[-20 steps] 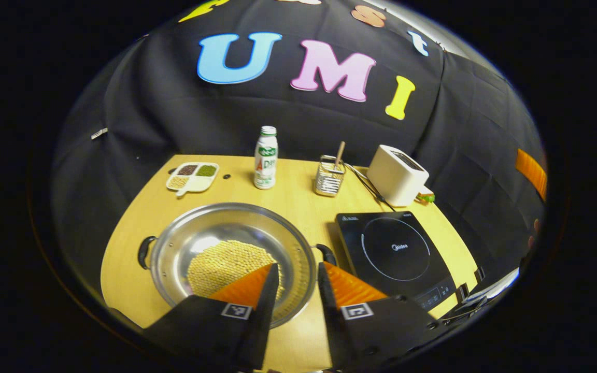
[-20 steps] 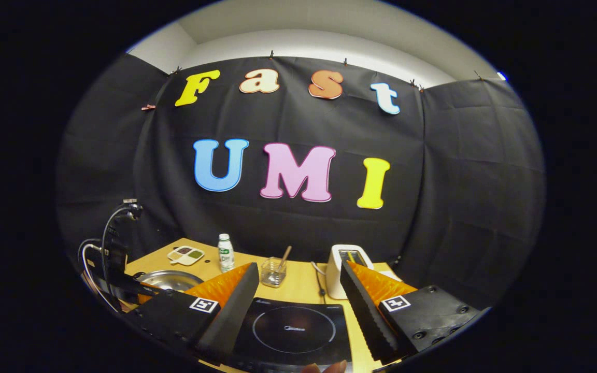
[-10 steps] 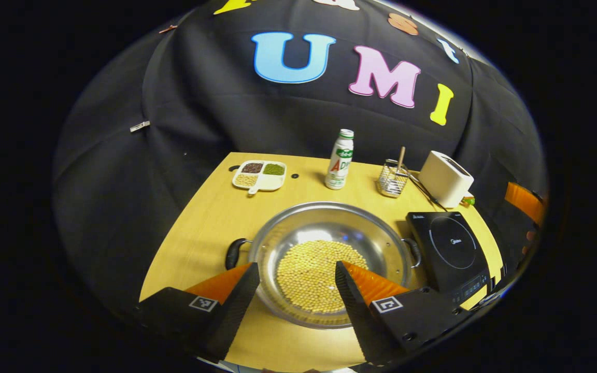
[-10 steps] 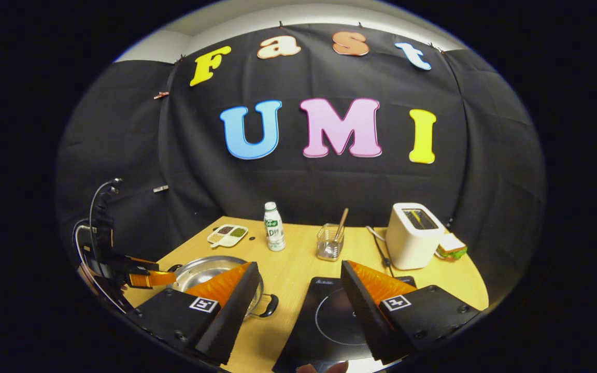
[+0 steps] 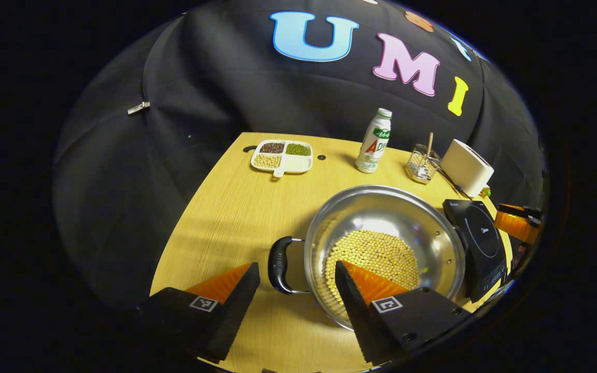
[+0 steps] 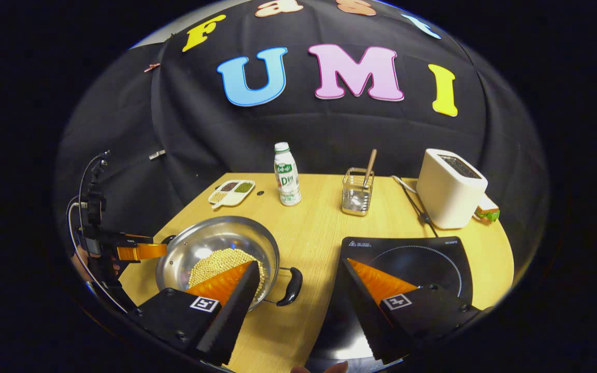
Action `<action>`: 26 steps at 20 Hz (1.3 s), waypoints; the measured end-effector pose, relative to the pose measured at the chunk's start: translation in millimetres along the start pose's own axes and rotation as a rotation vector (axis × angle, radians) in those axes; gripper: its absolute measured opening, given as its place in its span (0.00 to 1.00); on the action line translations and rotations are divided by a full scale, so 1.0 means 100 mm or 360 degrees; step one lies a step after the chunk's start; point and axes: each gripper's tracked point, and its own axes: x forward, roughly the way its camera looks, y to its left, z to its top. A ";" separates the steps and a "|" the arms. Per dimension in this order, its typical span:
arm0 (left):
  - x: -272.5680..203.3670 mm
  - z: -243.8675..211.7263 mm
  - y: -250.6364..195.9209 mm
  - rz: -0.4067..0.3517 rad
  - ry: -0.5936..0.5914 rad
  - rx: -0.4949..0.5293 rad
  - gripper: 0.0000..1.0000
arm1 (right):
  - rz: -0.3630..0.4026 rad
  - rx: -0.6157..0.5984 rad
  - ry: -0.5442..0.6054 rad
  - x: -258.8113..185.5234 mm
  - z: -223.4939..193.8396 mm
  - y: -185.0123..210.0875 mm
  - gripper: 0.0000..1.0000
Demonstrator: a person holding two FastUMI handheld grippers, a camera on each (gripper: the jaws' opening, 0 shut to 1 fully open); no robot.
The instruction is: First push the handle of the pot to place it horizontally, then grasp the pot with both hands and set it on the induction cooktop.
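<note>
A steel pot (image 5: 381, 207) holding yellow beans (image 5: 376, 254) sits on the wooden table, its two black handles pointing left and right. My left gripper (image 5: 294, 266) is open, and the pot's left handle (image 5: 280, 264) lies in the gap between its fingers, untouched. My right gripper (image 6: 298, 263) is open too, with the pot's right handle (image 6: 290, 286) in its gap, also untouched. The pot (image 6: 215, 239) is at lower left in the right gripper view, where the left gripper (image 6: 135, 252) hovers by its far side. The black induction cooktop (image 6: 417, 254) (image 5: 477, 238) lies just right of the pot.
Along the table's back stand a sectioned dish of grains (image 6: 231, 190), a white bottle (image 6: 287, 176), a wire holder with a wooden stick (image 6: 356, 192) and a white toaster (image 6: 449, 189) with its cord. A cable rig (image 6: 88, 207) rises at the left.
My left gripper opened wider and moved left from over the pot's right side to its left handle. My right gripper dropped and tilted down, bringing the pot's right handle between its fingers.
</note>
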 end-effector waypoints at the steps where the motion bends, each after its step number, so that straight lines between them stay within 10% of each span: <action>1: 0.08 -0.02 0.01 -0.0011 0.0021 -0.0012 0.92 | 0.0002 0.0007 0.0039 0.09 -0.07 0.03 0.98; 16: 0.55 -0.07 0.04 -0.0059 0.0089 0.0026 0.69 | -0.0044 0.0118 0.0411 0.87 -0.79 0.20 0.88; 26: 0.54 -0.09 0.03 -0.0058 0.0043 0.0007 0.59 | -0.0129 0.0219 0.0436 0.94 -0.83 0.17 0.58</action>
